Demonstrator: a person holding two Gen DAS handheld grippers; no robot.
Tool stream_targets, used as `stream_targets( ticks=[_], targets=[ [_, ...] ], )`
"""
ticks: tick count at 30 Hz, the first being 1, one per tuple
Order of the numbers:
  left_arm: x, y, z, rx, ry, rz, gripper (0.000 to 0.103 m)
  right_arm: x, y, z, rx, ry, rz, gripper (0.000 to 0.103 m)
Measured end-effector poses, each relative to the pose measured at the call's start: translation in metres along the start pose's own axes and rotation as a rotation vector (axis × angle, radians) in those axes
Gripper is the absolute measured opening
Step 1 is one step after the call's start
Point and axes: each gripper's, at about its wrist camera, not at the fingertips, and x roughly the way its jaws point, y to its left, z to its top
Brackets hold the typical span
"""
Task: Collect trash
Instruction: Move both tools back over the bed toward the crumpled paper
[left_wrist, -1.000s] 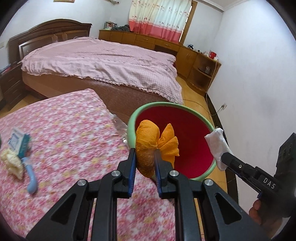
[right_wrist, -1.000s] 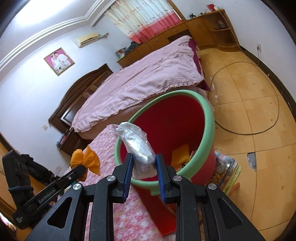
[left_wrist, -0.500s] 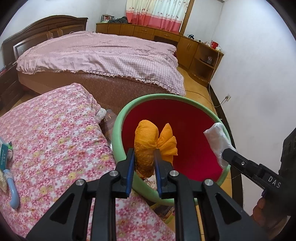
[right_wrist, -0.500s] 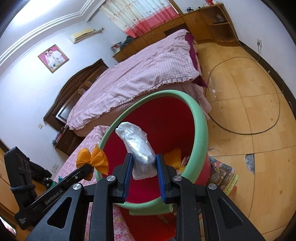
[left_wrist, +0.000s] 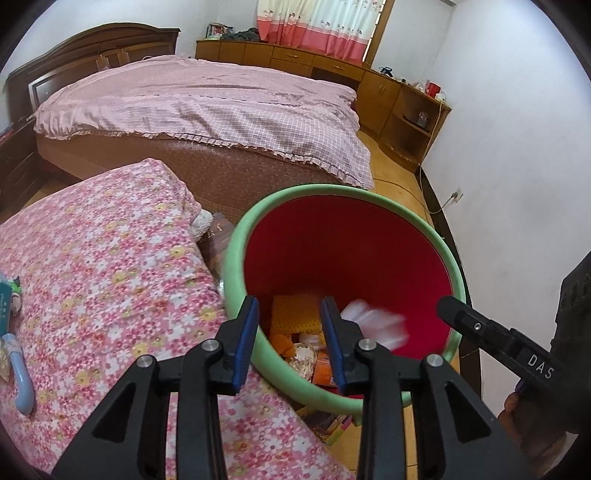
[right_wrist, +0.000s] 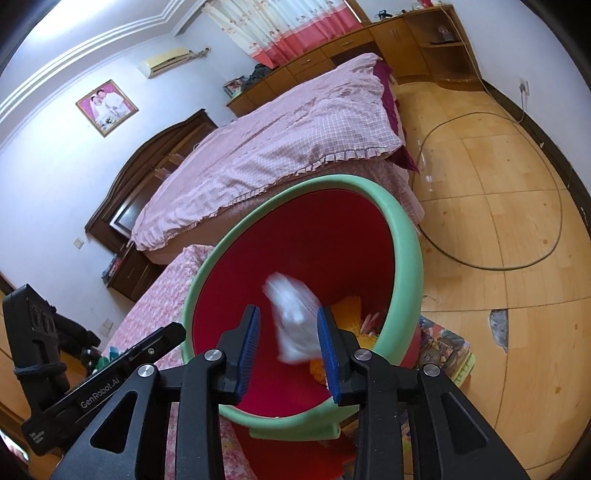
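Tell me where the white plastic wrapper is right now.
In the right wrist view the white plastic wrapper is a blur between the open fingers of the right gripper, over the red bin.

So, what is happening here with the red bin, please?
A person holds one pair of tongs in each hand above the red plastic bin with a green rim, which stands beside the pink floral bedcover. Both have just been opening. The left tongs are empty, and orange cloth lies in the bin. The crumpled white plastic wrapper is blurred between the jaws of the right tongs, apparently falling in.
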Motion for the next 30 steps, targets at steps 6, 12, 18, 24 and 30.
stream_targets(
  ticks=[6,12,18,24,30],
  targets=[
    [-0.020,0.016,-0.003,-0.031,-0.032,0.012,0.035,-0.007,0.009,-0.002,-0.013,-0.013,0.006,0.040],
    [-0.045,0.039,-0.007,-0.067,-0.064,0.032,0.035,-0.013,0.026,-0.006,-0.038,-0.019,0.025,0.041],
    [-0.071,0.062,-0.013,-0.100,-0.098,0.056,0.035,-0.024,0.046,-0.012,-0.066,-0.035,0.030,0.048],
    [-0.098,0.091,-0.021,-0.131,-0.128,0.096,0.035,-0.030,0.066,-0.021,-0.092,-0.044,0.031,0.053],
    [-0.123,0.130,-0.028,-0.170,-0.154,0.154,0.036,-0.029,0.090,-0.032,-0.118,-0.039,0.032,0.058]
  ],
)
